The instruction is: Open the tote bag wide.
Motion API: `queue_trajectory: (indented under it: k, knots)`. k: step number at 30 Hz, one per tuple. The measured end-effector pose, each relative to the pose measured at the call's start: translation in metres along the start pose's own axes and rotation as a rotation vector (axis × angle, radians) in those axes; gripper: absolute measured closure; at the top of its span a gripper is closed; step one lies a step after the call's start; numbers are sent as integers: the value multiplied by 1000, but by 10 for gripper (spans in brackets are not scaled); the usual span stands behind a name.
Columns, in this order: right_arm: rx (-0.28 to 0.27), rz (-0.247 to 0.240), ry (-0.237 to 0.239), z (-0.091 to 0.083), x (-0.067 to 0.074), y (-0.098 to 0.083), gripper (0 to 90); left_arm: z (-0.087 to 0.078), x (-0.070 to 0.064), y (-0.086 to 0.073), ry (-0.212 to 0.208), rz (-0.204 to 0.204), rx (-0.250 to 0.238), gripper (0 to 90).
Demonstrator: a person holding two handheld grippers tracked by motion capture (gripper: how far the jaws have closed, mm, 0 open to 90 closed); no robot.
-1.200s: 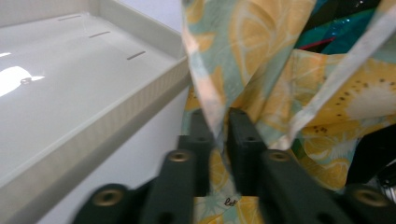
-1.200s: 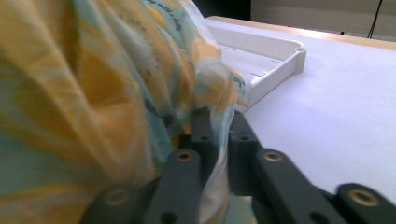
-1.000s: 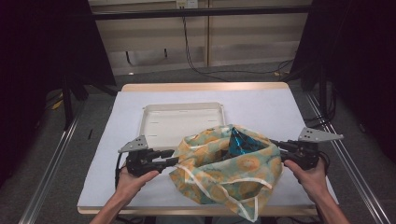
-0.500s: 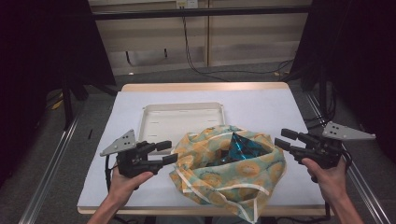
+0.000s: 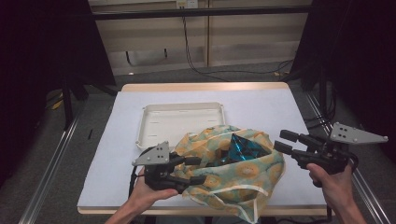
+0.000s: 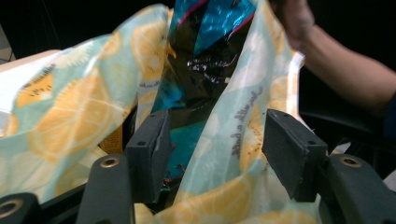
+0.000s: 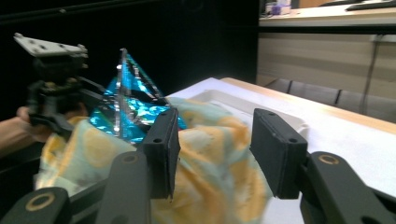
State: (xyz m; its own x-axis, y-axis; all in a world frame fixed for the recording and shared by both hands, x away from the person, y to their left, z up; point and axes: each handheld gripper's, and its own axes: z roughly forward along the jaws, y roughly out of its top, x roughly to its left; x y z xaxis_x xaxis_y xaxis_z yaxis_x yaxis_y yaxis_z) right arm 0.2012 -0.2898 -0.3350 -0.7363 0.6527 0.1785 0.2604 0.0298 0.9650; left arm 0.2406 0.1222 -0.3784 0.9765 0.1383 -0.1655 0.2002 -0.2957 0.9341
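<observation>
Black L fingers half open w/ bag cloth between.

In the left gripper view the left gripper has its jaws apart, having just been opening, with a fold of the lemon-print bag standing loose between them. A shiny blue packet sits inside the bag. A person's forearm crosses the upper right.
</observation>
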Motion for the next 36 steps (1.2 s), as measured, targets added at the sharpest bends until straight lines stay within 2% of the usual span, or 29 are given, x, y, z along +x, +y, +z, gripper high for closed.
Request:
queue_trajectory:
  k: [1, 3, 4, 6, 7, 8, 11, 13, 14, 15, 17, 18, 20, 21, 24, 25, 26, 28, 30, 33, 35, 36]
  knots:
    - [-2, 0, 7, 1, 2, 0, 502, 4, -1, -1, -25, 11, 6, 473]
    - [-3, -2, 15, 1, 6, -1, 494, 9, -4, -2, -38, 34, 28, 579]
    - [-5, 2, 20, 2, 8, 0, 490, 10, -4, -2, -57, 47, 34, 685]
    - [-8, 5, 31, 2, 10, 1, 476, 11, -6, -2, -75, 59, 32, 825]
    - [-5, 12, 37, 2, 12, 2, 465, 11, -7, -1, -82, 62, 28, 875]
    - [0, 6, 37, 2, 13, 3, 460, 10, -8, -1, -74, 66, 32, 889]
    - [17, 20, 51, 4, 17, 3, 445, 8, -11, 1, -65, 66, 14, 896]
    - [40, 21, 54, 8, 19, 0, 428, 5, -14, 3, -51, 83, 14, 896]
    - [53, 29, 52, 10, 21, -3, 421, 5, -15, 3, -62, 86, 1, 897]
    - [60, 35, 61, 11, 22, -6, 415, 4, -15, 4, -45, 88, 8, 897]
    - [66, 49, 74, 13, 24, -11, 414, 5, -14, 4, -29, 88, 9, 897]
    - [68, 60, 85, 13, 25, -14, 420, 6, -13, 4, -41, 83, 1, 898]
    - [82, 63, 90, 14, 27, -20, 437, 7, -11, 3, -36, 76, -3, 898]
    - [82, 71, 99, 14, 28, -22, 453, 7, -10, 2, -29, 69, -3, 898]
    - [72, 63, 94, 10, 30, -27, 580, 10, -8, 1, -27, 67, -11, 897]
    - [60, 63, 97, 9, 30, -28, 643, 10, -8, 2, -6, 61, -10, 897]
    - [55, 65, 105, 10, 30, -29, 671, 11, -7, 2, -27, 58, -18, 897]
    - [48, 65, 121, 14, 29, -30, 713, 11, -6, 4, -38, 54, -32, 891]
    - [39, 67, 121, 19, 27, -29, 734, 11, -7, 6, -60, 53, -49, 849]
    - [40, 51, 115, 29, 25, -24, 736, 13, -14, 11, -87, 72, -54, 767]
    - [42, 47, 113, 36, 23, -20, 736, 17, -17, 15, -82, 74, -58, 660]
    - [47, 41, 108, 40, 22, -18, 736, 19, -17, 17, -90, 87, -49, 653]
